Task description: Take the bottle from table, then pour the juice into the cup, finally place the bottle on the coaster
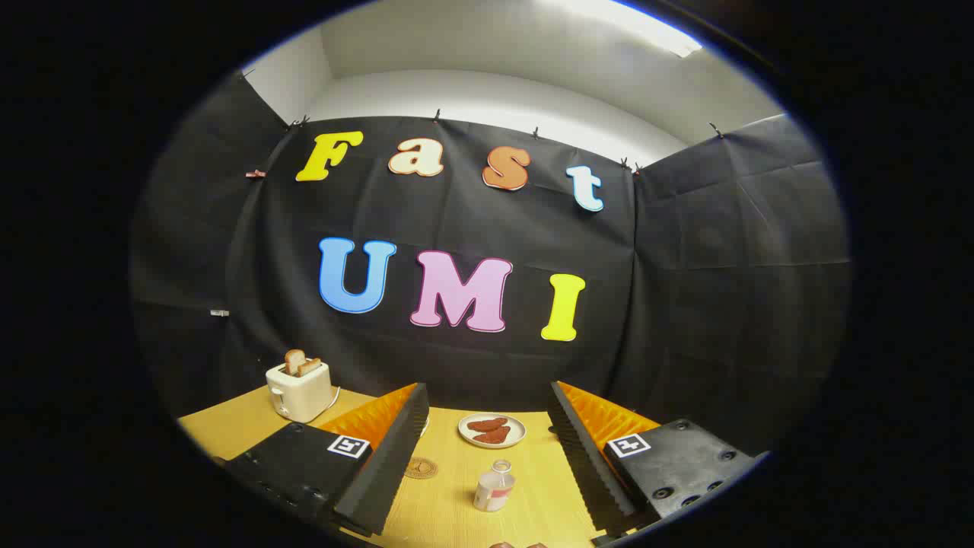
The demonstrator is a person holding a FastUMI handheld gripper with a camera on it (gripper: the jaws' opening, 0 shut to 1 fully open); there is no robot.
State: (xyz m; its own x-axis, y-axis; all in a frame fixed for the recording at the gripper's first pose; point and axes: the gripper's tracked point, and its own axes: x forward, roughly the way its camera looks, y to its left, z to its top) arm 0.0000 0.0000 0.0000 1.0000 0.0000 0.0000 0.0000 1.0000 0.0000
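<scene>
Surface: wooden table point(456, 517) under you, pale and bare around the task items, black cloth wall behind it.
Gripper: your gripper point(487, 457) is spread wide, fingers point(388, 457) gripping nothing.
Bottle: the bottle point(494, 487) stands upright on the table between the fingers, apart from both and a little nearer the right one.
Coaster: the coaster point(421, 468) lies flat just beside the left finger, unoccupied.
Cup: you cannot make out a cup from here.
Progress: by my reading nothing is done yet; grasp, pour and placing all remain.
Beyond: a plate point(492, 430) with reddish food sits past the bottle; a toaster point(299, 390) with bread stands far left.
Room: white wall and ceiling light above the cloth.
</scene>
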